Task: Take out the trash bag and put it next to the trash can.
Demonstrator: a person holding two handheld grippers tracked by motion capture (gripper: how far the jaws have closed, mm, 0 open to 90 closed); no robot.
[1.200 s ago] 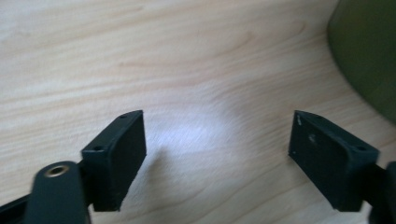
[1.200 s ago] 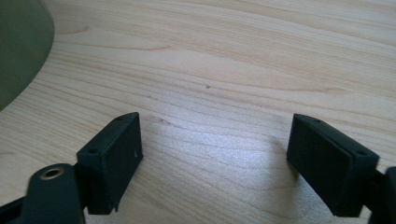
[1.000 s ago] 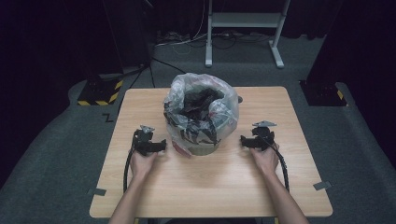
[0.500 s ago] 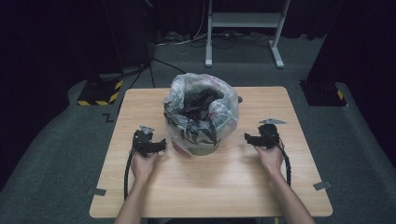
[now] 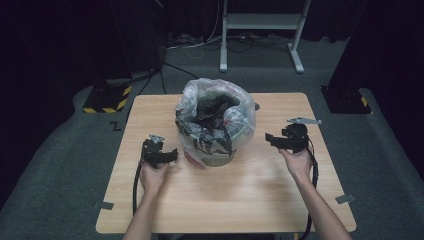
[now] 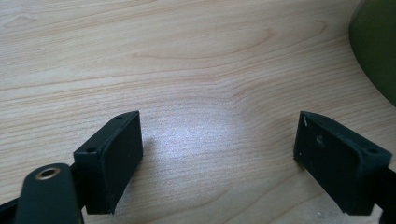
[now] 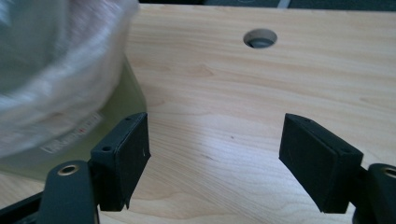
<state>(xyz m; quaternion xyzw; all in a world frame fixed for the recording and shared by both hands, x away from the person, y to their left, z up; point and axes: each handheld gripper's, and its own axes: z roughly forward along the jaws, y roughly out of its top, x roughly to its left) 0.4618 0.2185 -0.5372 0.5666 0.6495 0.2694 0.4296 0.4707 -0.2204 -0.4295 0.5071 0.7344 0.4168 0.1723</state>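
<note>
Green bin (image 5: 212,159) w/ clear plastic bag liner (image 5: 216,112) sits centre of frame in the high view, on the light wood worktop (image 5: 240,195), slightly toward its far half. Bag is puffed up & crumpled over the rim, dark stuff inside; can't tell what. A label shows low on the bin wall in the right gripper view (image 7: 72,135), text too blurred to read.

Left gripper (image 5: 169,155) lies lower left of the bin, near it but apart, held by the left hand (image 5: 152,176); fingers point toward the bin. In the left gripper view its fingers (image 6: 114,158) stand wide apart, nothing between them, bare wood below; bin's green wall curves in at the upper right corner (image 6: 376,51).

Right gripper (image 5: 272,140) is right of the bin, well clear of the bag, in the right hand (image 5: 299,162). Right gripper view: fingers (image 7: 126,156) spread wide, holding nothing; bag & bin crowd the left side, a round hole in the worktop (image 7: 260,38) at upper centre.

Cable (image 5: 135,187) trails back along the left forearm. Around: grey carpet floor (image 5: 380,165), white stand legs (image 5: 260,35) at upper centre, yellow-black striped base (image 5: 106,97) upper left, tape bits (image 5: 104,205) on floor by the near corners.
</note>
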